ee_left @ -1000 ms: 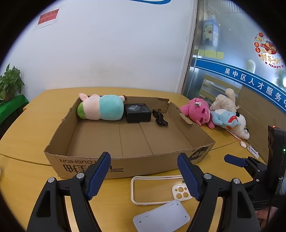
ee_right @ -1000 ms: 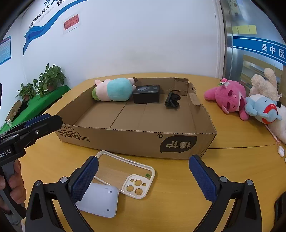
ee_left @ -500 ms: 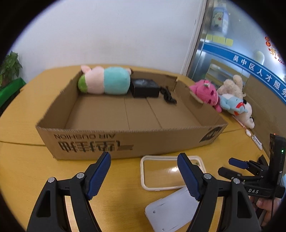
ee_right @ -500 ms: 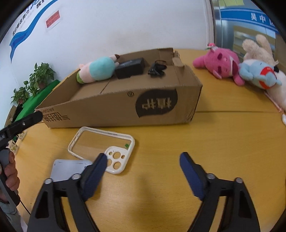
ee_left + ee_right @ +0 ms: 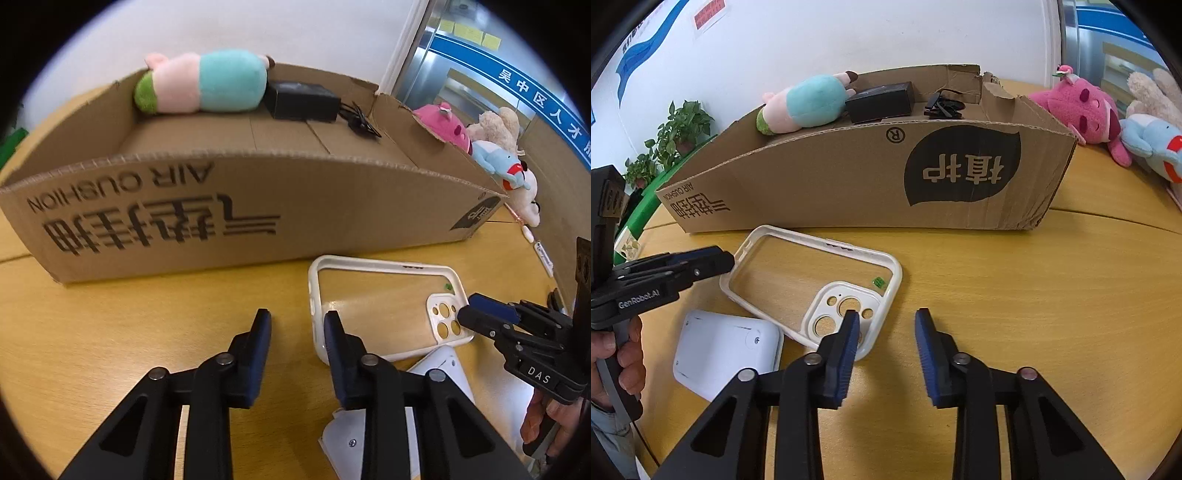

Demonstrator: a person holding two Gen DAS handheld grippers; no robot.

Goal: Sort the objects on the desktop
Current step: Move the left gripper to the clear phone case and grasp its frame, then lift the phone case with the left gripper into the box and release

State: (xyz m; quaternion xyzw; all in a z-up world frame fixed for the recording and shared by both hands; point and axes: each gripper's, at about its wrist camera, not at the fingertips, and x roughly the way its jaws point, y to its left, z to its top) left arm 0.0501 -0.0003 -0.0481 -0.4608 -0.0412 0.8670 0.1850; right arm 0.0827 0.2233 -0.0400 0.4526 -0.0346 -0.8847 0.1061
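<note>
A clear phone case with a white rim (image 5: 384,302) (image 5: 812,280) lies on the wooden table in front of a cardboard box (image 5: 221,206) (image 5: 849,184). My left gripper (image 5: 297,328) is low over the table, part open and empty, its right finger at the case's left end. My right gripper (image 5: 886,328) is part open and empty, its left finger at the case's camera corner. A white flat device (image 5: 720,350) (image 5: 443,373) lies beside the case. In the box are a pink-and-teal plush (image 5: 207,81), a black box (image 5: 303,99) and a black cable (image 5: 360,120).
A pink plush (image 5: 1086,107), a blue plush (image 5: 1152,144) and a beige plush (image 5: 1156,92) lie on the table right of the box. Potted plants (image 5: 676,133) stand at the far left. Small white items (image 5: 539,251) lie near the right table edge.
Both grippers have dropped toward the table and moved in on the phone case from its two ends. Both have narrowed from wide open to part open.
</note>
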